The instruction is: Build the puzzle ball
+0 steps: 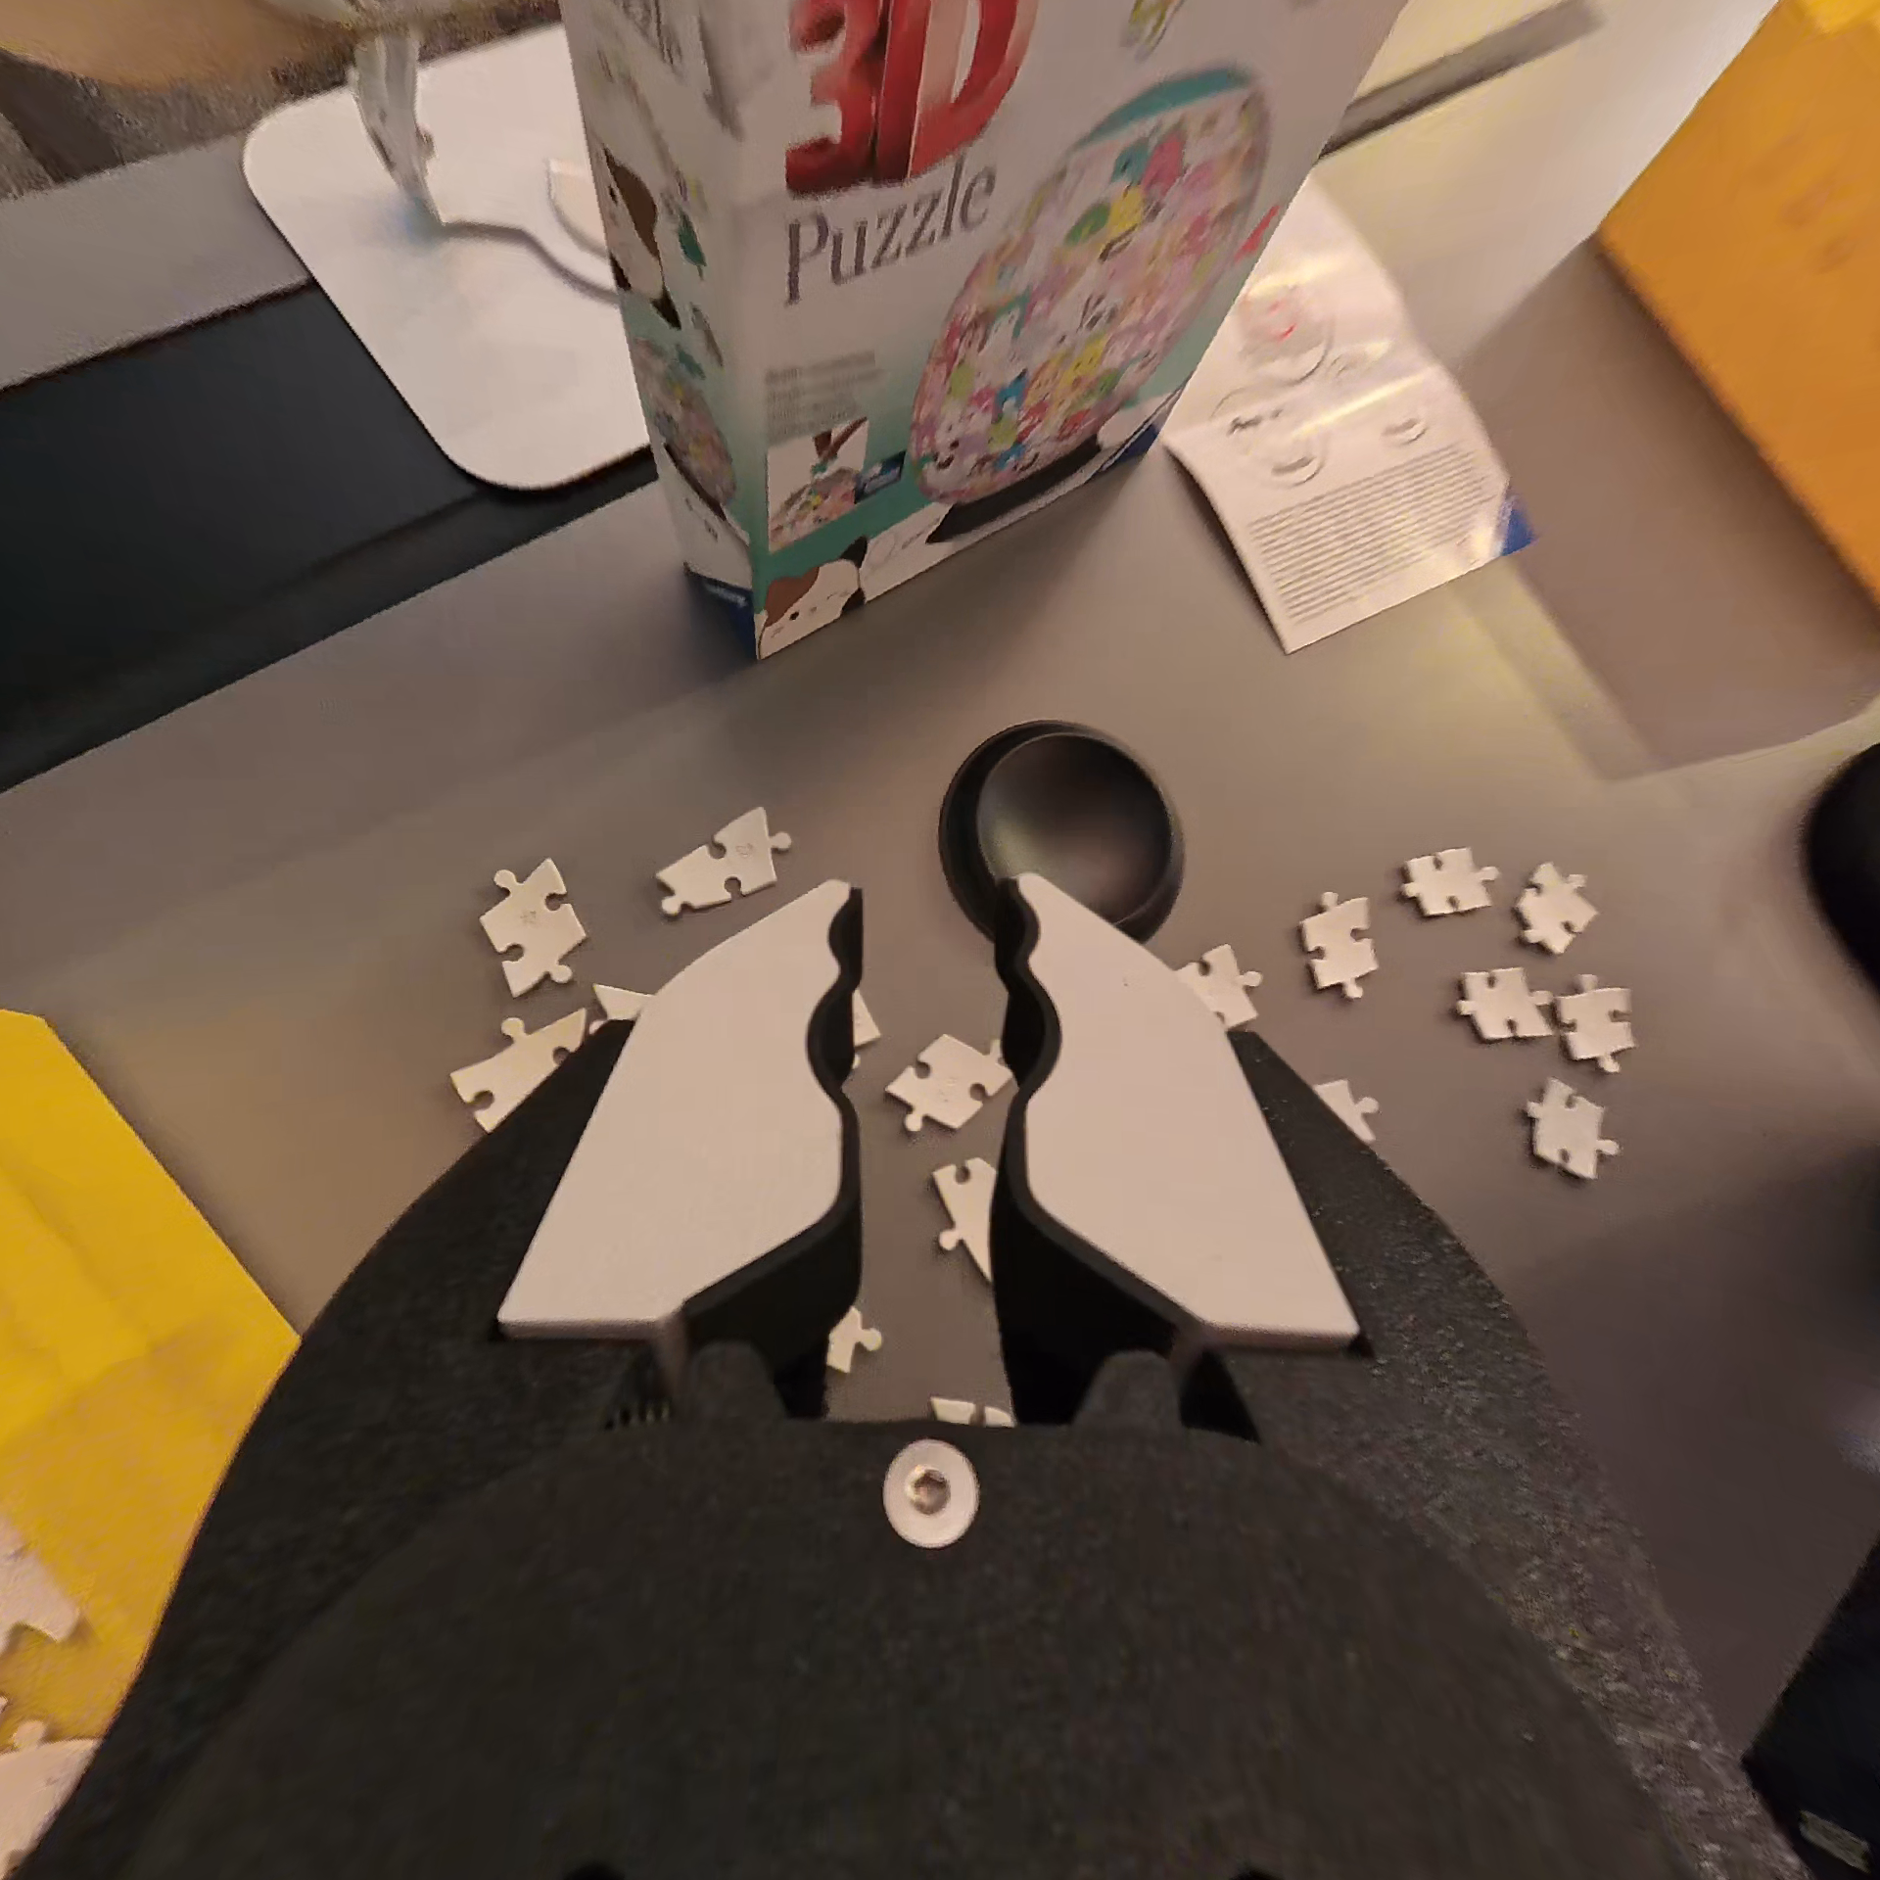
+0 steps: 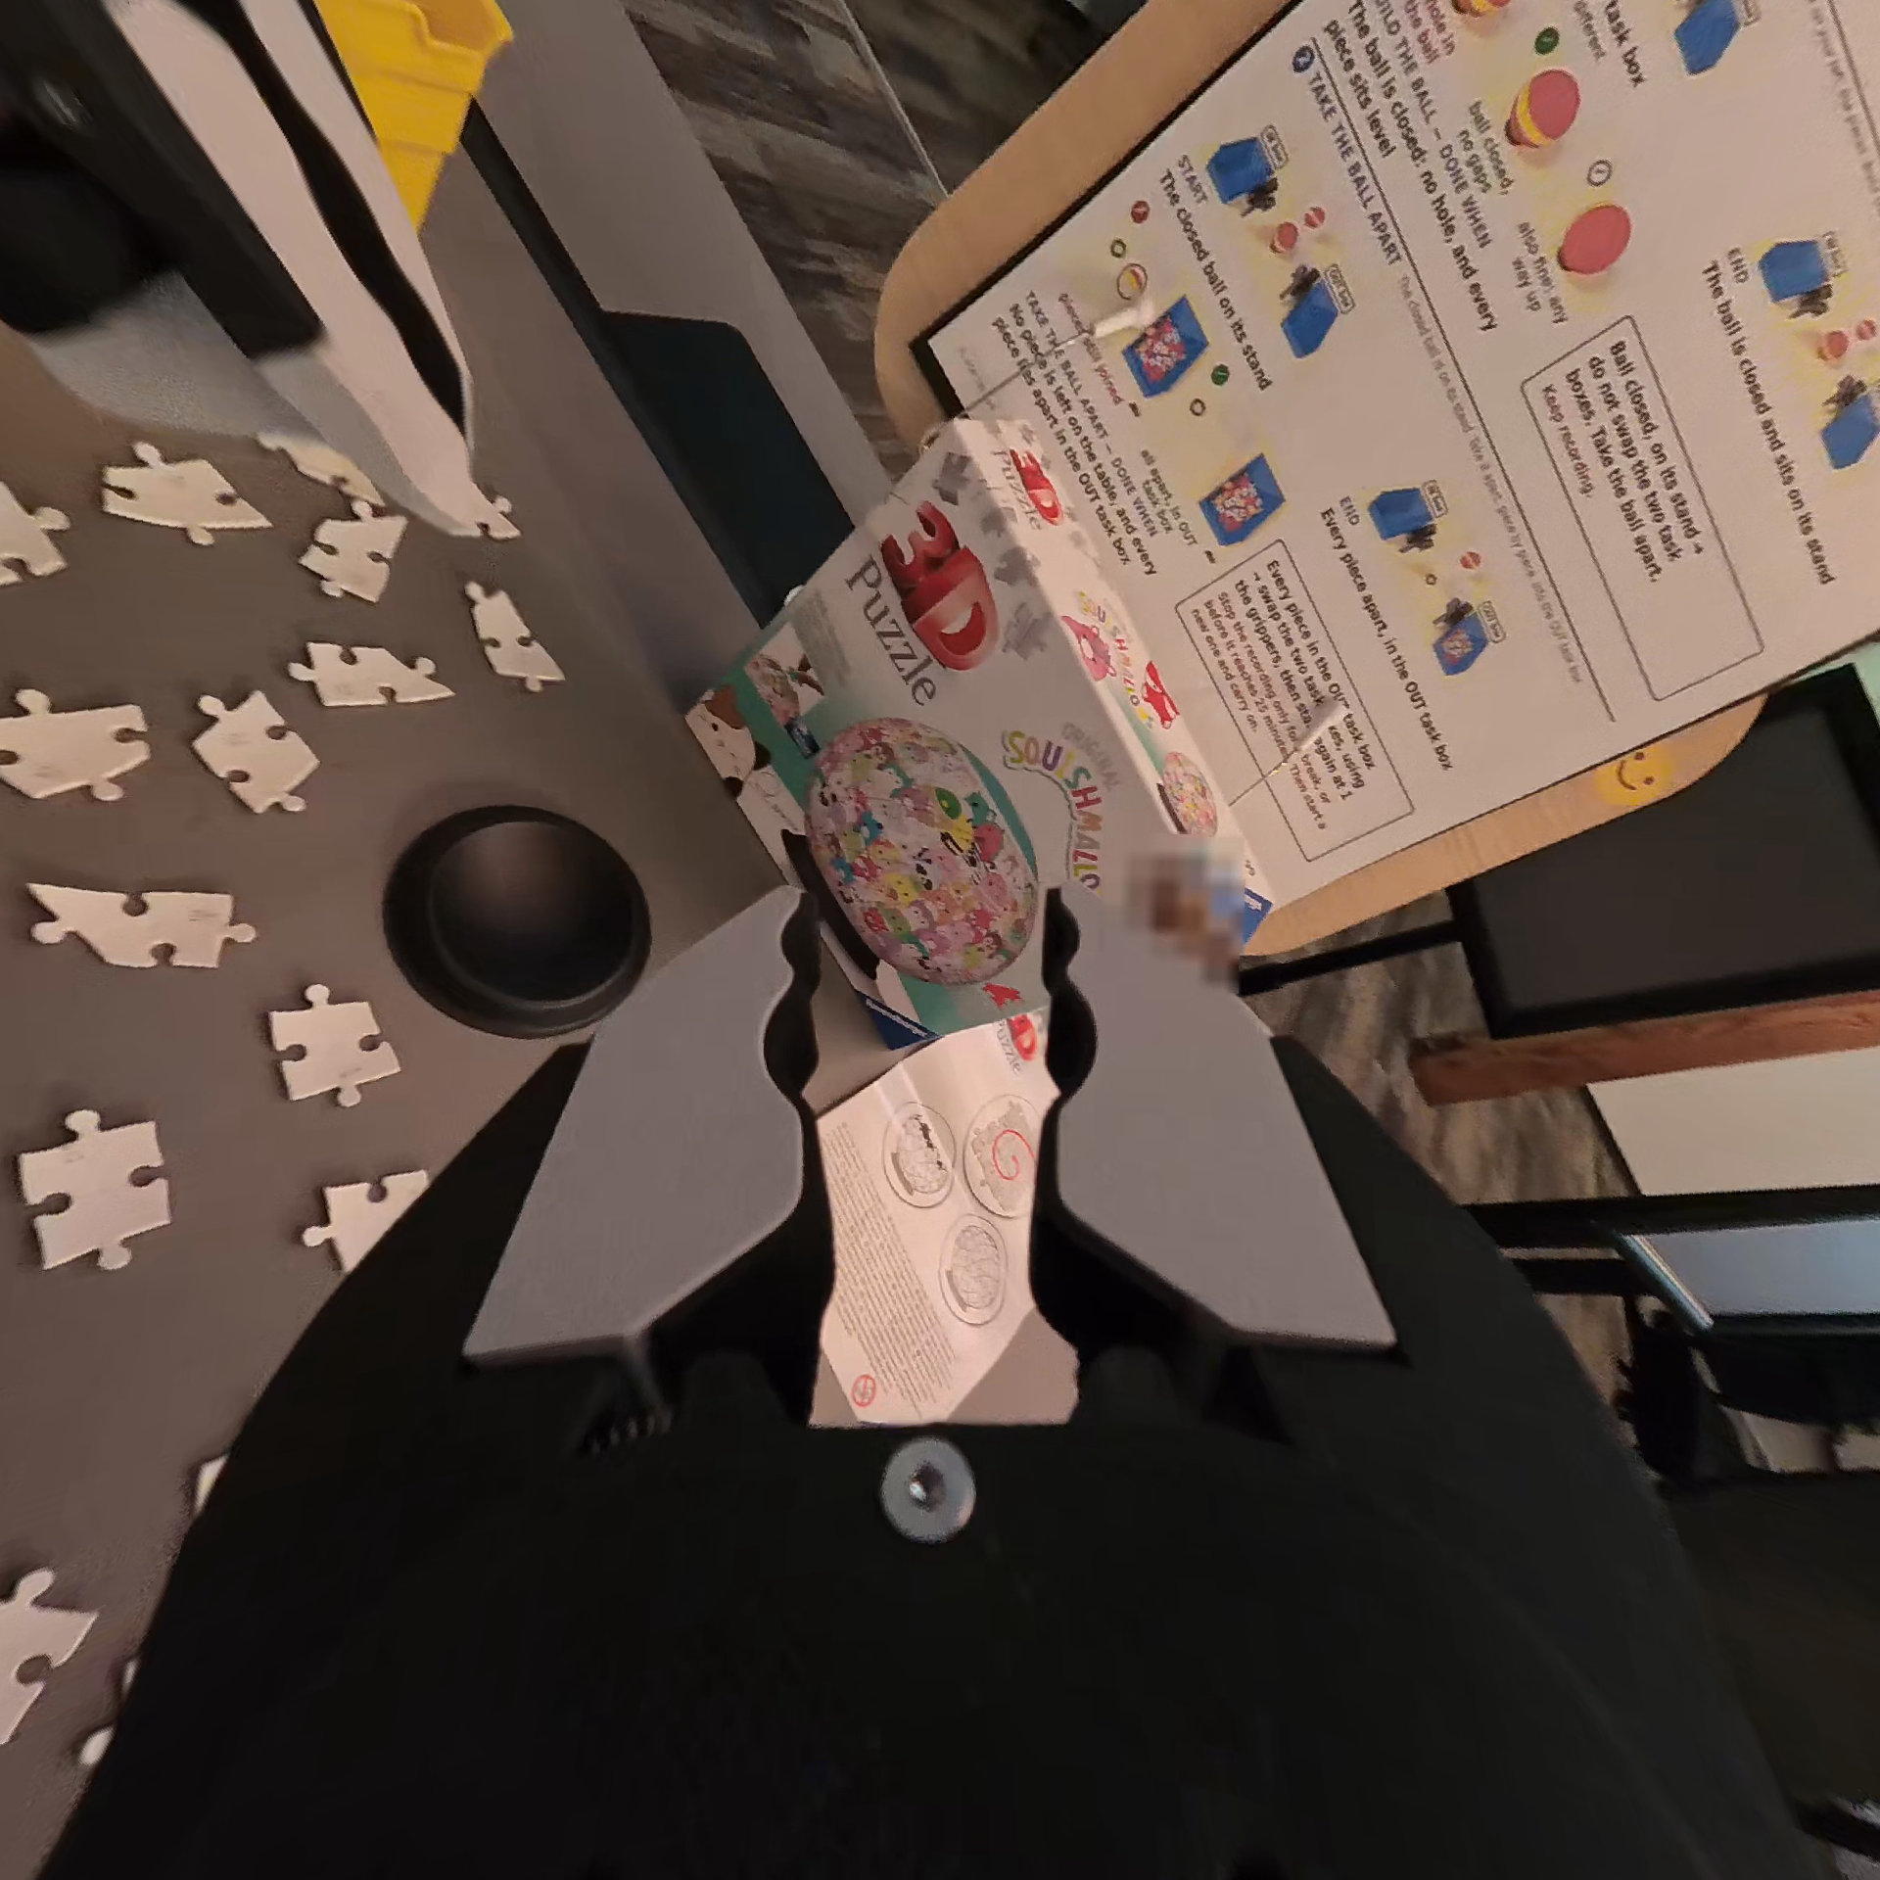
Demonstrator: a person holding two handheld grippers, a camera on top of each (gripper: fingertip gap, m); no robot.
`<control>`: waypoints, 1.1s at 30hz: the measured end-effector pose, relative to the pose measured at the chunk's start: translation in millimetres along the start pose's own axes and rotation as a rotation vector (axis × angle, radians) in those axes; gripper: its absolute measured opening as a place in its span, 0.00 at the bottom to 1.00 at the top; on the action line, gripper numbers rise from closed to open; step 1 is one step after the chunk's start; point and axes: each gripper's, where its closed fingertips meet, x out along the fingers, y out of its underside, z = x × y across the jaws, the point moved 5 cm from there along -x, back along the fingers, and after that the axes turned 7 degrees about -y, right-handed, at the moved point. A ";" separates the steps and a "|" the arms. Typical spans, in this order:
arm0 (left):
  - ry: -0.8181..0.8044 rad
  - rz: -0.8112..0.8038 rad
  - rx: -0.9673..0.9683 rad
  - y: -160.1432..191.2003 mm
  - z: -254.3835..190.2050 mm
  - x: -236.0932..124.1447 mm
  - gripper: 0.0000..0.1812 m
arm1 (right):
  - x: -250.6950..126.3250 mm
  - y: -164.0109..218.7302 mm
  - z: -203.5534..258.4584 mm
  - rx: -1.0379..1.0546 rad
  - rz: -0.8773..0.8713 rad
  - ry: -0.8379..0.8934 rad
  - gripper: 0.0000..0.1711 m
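Observation:
Several white puzzle pieces (image 1: 948,1082) lie face down on the grey table (image 1: 305,834), scattered around a black round stand (image 1: 1063,826). My left gripper (image 1: 931,916) is open and empty, hovering above the pieces just in front of the stand. In the right wrist view the stand (image 2: 517,921) sits left of my right gripper (image 2: 926,941), with several pieces (image 2: 331,1043) spread to its left. My right gripper is open and empty, raised above a white instruction leaflet (image 2: 931,1221) and pointing toward the puzzle box (image 2: 916,732). The left gripper's fingers (image 2: 346,336) show at the upper left.
The upright puzzle box (image 1: 916,305) stands behind the stand, with the leaflet (image 1: 1353,448) to its right. Yellow bins sit at the left (image 1: 112,1323) and far right (image 1: 1770,254). A white plate base (image 1: 437,305) lies at back left. A printed instruction board (image 2: 1424,356) stands beyond the table edge.

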 end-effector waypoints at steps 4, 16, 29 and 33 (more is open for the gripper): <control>0.009 -0.106 -0.014 -5.8 2.9 -31.6 0.14 | 4.7 -1.0 1.7 -0.022 0.015 0.036 0.25; -0.142 -0.515 0.046 -11.9 34.0 -125.3 0.16 | 24.5 5.8 -3.4 -0.027 0.097 0.158 0.25; -0.368 -0.541 0.081 10.0 103.6 -189.8 0.30 | 16.9 12.9 -27.7 0.215 -0.114 0.071 0.30; -0.398 -0.386 0.058 28.1 139.1 -181.5 0.30 | 11.4 15.4 -31.6 0.198 -0.108 0.077 0.30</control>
